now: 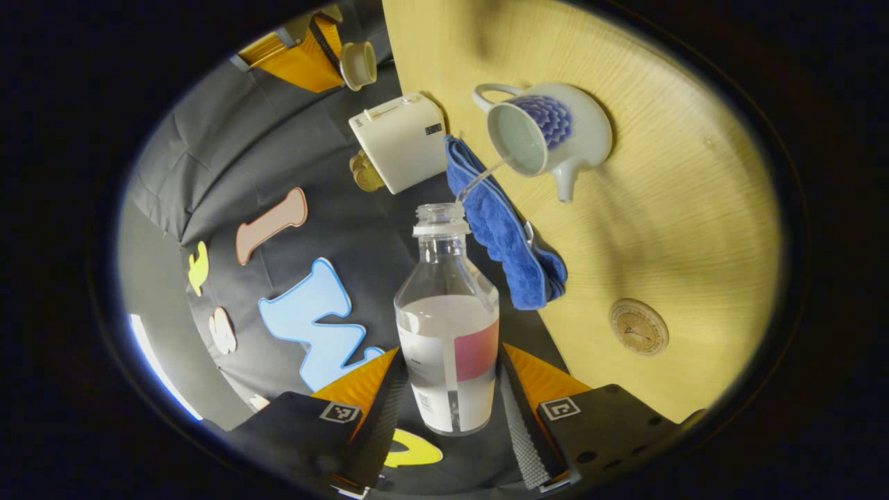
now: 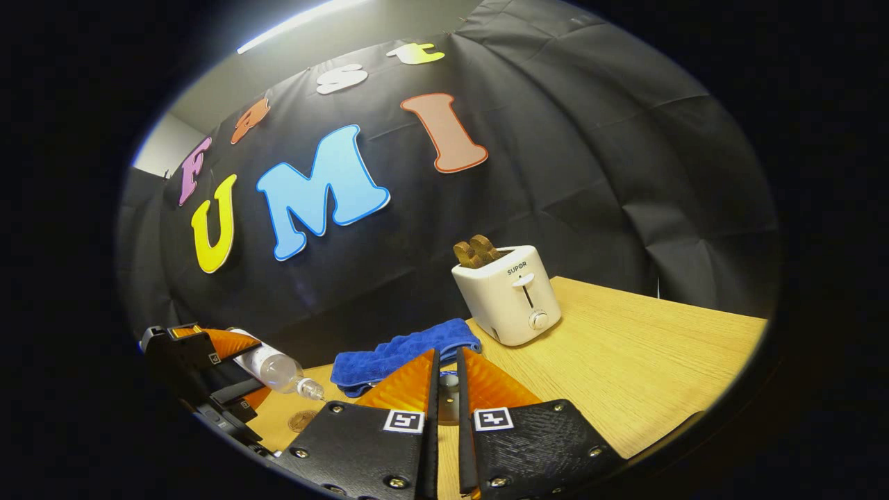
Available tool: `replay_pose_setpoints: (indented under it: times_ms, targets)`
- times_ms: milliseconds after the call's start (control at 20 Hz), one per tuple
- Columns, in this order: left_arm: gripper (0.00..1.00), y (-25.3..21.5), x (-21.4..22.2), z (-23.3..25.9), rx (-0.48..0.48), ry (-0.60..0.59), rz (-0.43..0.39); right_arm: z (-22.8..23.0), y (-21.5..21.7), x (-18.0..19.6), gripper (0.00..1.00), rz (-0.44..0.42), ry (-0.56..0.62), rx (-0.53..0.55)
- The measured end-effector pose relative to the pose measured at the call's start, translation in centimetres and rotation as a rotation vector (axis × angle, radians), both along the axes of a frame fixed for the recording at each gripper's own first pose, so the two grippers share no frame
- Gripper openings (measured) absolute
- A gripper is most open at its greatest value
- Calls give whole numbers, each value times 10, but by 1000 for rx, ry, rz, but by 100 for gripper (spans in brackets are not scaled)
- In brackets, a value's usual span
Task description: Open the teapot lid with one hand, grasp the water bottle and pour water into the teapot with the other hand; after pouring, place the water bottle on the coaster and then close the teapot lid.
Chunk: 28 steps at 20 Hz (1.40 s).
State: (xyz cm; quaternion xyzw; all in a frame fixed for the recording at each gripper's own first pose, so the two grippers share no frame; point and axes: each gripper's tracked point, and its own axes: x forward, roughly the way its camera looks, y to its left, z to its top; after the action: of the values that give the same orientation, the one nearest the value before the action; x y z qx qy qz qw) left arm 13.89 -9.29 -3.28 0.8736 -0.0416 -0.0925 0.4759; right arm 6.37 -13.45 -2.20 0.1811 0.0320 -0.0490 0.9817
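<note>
Left hand-held gripper (image 1: 448, 410) pinching tilted water bottle (image 1: 448, 326), streaming into open teapot (image 1: 549, 132) at one o'clock; right hand-held gripper (image 2: 444, 396) pinching lid (image 2: 449, 399) clear.

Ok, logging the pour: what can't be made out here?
- Right gripper view: what the right gripper holds, if anything; its fingers hide all but a grey sliver.
- Left gripper view: water level inside the white, blue-patterned ceramic teapot; blurred.
- Right gripper view: round wooden coaster, half hidden by that gripper.
</note>
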Motion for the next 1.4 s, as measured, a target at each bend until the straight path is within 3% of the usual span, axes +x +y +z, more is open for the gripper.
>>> replay_pose_setpoints:
  times_ms: [650, 700, 750, 1400]
  targets:
    - [84, -4, -2, 3, 72, -1, -4, -2, 1, 0, 12, 11, 11, 5]
    - [79, -5, -2, 3, 80, -3, -6, -2, 1, 0, 12, 12, 11, 5]
    - [84, -5, -2, 4, 86, -4, -6, -2, 1, 0, 12, 12, 11, 4]
    - [84, -21, -5, 8, 159, -22, -32, -2, 0, -1, 12, 13, 9, 9]
